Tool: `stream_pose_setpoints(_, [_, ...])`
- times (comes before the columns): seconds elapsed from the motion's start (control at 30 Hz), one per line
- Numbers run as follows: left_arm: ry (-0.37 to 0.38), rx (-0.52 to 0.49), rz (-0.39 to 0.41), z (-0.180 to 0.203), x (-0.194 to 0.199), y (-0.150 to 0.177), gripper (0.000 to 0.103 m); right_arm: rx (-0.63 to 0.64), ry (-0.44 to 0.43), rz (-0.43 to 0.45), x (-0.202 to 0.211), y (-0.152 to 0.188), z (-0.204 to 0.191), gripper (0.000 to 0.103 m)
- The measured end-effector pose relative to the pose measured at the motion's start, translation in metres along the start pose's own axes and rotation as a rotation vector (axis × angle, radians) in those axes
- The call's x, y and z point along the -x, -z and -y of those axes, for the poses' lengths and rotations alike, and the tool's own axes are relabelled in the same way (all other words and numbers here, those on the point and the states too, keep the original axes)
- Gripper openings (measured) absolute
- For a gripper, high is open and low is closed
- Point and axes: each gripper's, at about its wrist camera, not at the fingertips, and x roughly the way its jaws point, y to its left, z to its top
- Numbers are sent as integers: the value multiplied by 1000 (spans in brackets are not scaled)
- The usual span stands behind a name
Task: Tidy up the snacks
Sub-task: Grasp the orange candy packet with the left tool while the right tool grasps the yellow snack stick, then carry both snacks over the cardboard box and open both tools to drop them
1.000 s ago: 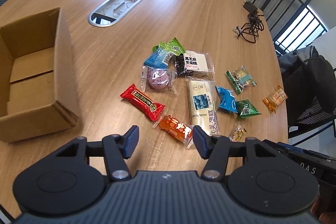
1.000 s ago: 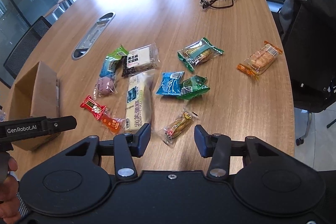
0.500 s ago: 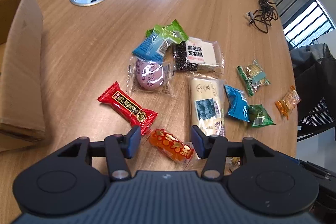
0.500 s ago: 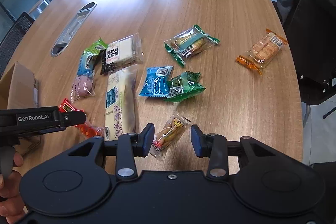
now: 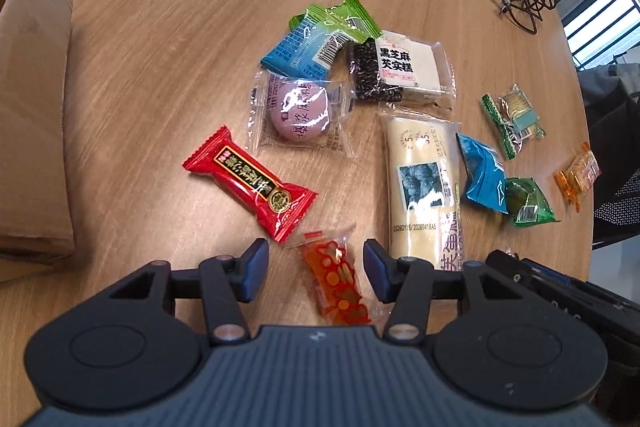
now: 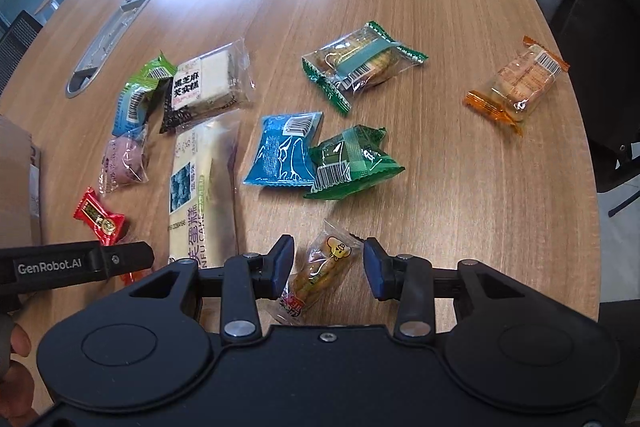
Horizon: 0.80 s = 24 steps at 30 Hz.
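straddling orange candy [image 5: 338, 281], left gripper [image 5: 312, 269] open; right gripper [image 6: 327, 267] open around peanut pack [image 6: 320, 273].

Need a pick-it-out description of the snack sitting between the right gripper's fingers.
On the wooden table, start at the long cream cake pack and go right, toward the near edge. The small clear packet of golden sticks lies between the right gripper fingers, the only wrapper with a cartoon bear.

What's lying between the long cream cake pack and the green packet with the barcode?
One blue packet, its right edge tucked against the green packet, and a strip of bare table beside the cake pack. The right wrist view shows it best.
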Motion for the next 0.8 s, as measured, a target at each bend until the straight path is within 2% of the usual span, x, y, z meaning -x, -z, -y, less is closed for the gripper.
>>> stream_pose_setpoints(0.17, [-8, -10, -9, 2, 1, 3, 43, 11, 17, -21, -3, 6, 0, 39])
stream_pose_setpoints(0.2, [-8, -13, -12, 3, 1, 4, 38, 16, 17, -20, -3, 7, 0, 36])
stream_pose_setpoints(0.23, [-6, -17, -15, 4, 1, 5, 30, 20, 16, -17, -2, 9, 0, 32])
stream_pose_setpoints(0.27, [2, -18, -22, 5, 1, 7, 24, 26, 18, -17, -2, 10, 0, 20])
stream_pose_setpoints(0.33, [13, -6, -29, 5, 1, 9, 18, 23, 2, -25, 1, 12, 1, 20])
stream_pose_setpoints(0.8, [-9, 1, 99, 9, 58, 27, 17, 80, -53, 84, 57, 22, -5, 20])
